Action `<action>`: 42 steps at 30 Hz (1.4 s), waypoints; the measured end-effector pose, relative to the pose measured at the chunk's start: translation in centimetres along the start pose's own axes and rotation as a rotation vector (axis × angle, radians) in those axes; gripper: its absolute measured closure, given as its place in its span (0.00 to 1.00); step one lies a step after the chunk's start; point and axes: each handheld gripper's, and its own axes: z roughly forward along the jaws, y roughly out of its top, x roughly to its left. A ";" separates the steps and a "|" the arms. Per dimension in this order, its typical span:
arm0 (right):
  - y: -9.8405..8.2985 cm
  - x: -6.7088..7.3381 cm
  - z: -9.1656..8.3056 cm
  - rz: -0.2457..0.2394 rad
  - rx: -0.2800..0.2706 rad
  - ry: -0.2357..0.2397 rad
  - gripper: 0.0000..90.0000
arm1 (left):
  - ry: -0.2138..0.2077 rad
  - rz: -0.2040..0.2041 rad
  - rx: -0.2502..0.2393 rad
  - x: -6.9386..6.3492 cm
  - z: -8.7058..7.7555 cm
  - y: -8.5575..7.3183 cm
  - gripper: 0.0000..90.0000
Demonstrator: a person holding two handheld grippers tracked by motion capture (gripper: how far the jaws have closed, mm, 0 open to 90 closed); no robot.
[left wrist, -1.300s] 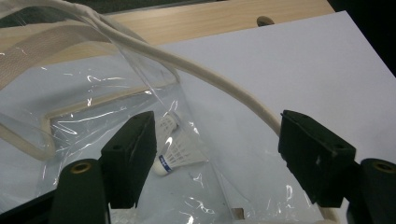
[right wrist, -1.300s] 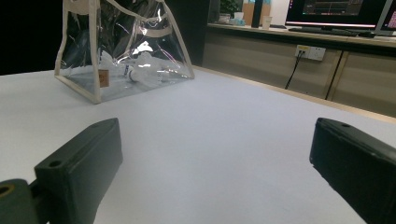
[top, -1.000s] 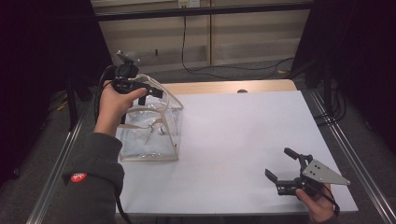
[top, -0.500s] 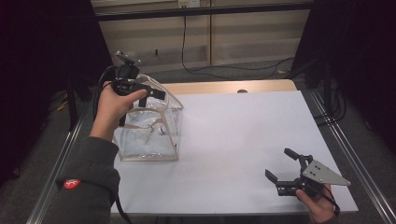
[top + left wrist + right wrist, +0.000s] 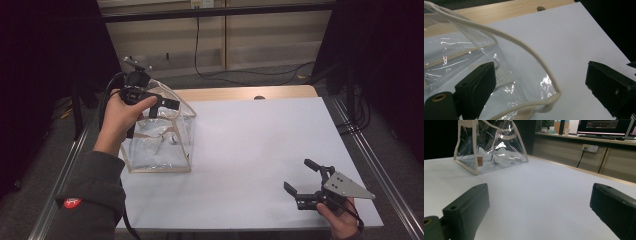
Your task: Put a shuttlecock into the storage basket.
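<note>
Both tongs stand apart: the left gripper (image 5: pixel 159 105) has just been opening above the clear bag (image 5: pixel 159 145) at the table's (image 5: pixel 250 150) left side, its cord handle (image 5: pixel 529 50) between the jaws, unpressed; the right gripper (image 5: pixel 302 182) rests near the front right corner.

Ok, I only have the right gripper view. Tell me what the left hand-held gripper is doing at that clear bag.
Observer: The left hand-held gripper hangs over the clear bag's top; its jaws have just been opening.
Operator: Say what's between them.
Observer: The bag's cord handle runs between them, untouched by either jaw.
Operator: Now place my gripper.
Observer: The right hand-held gripper is by the white sheet's near right corner.
</note>
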 end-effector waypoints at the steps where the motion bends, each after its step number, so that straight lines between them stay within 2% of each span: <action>1: 0.0 0.0 0.0 0.000 0.000 0.000 0.03 | -0.002 0.002 -0.001 0.0 -0.1 0.0 0.10; 8: 0.0 0.0 0.0 0.002 0.002 0.001 0.03 | -0.033 0.009 -0.017 -0.4 -0.5 -0.2 0.09; 14: 0.0 0.0 0.0 0.001 0.000 0.001 0.03 | -0.066 0.050 -0.014 -0.8 -0.7 -0.6 0.07; 21: 0.0 0.0 0.0 0.002 0.001 0.003 0.03 | -0.106 0.077 -0.017 -1.4 -1.0 -1.1 0.06; 36: 0.0 0.1 0.0 -0.002 0.002 0.010 0.03 | -0.144 0.117 -0.025 -1.8 -1.6 -2.6 0.06; 42: 0.0 0.1 0.0 -0.002 0.001 0.007 0.03 | -0.155 0.111 -0.039 -1.7 -2.0 -3.2 0.06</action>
